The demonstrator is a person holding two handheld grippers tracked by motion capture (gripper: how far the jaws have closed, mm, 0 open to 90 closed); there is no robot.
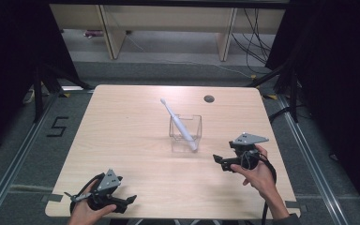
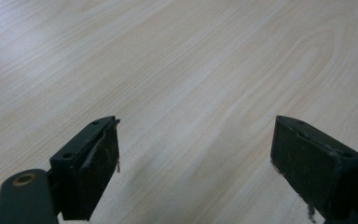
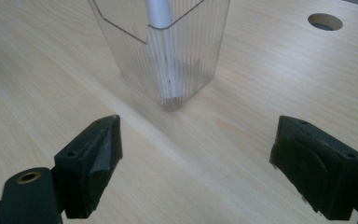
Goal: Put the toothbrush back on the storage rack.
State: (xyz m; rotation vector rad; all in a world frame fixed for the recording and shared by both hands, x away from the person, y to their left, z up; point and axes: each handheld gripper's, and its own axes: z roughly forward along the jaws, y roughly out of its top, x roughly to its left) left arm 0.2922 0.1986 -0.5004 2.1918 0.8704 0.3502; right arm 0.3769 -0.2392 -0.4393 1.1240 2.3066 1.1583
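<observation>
A clear square plastic cup stands near the middle of the wooden table. A white toothbrush leans in it, its head pointing up and to the far left. My right gripper hovers just right of the cup, open and empty, jaws aimed at it. In the right gripper view the ribbed cup rises straight ahead with the toothbrush handle inside. At the near left corner my left gripper is open over bare wood, and its own view shows the jaws wide apart.
A round cable hole sits in the table's far right part, also seen as a hole in the right gripper view. Beyond the table are wooden desk legs and cables on the floor.
</observation>
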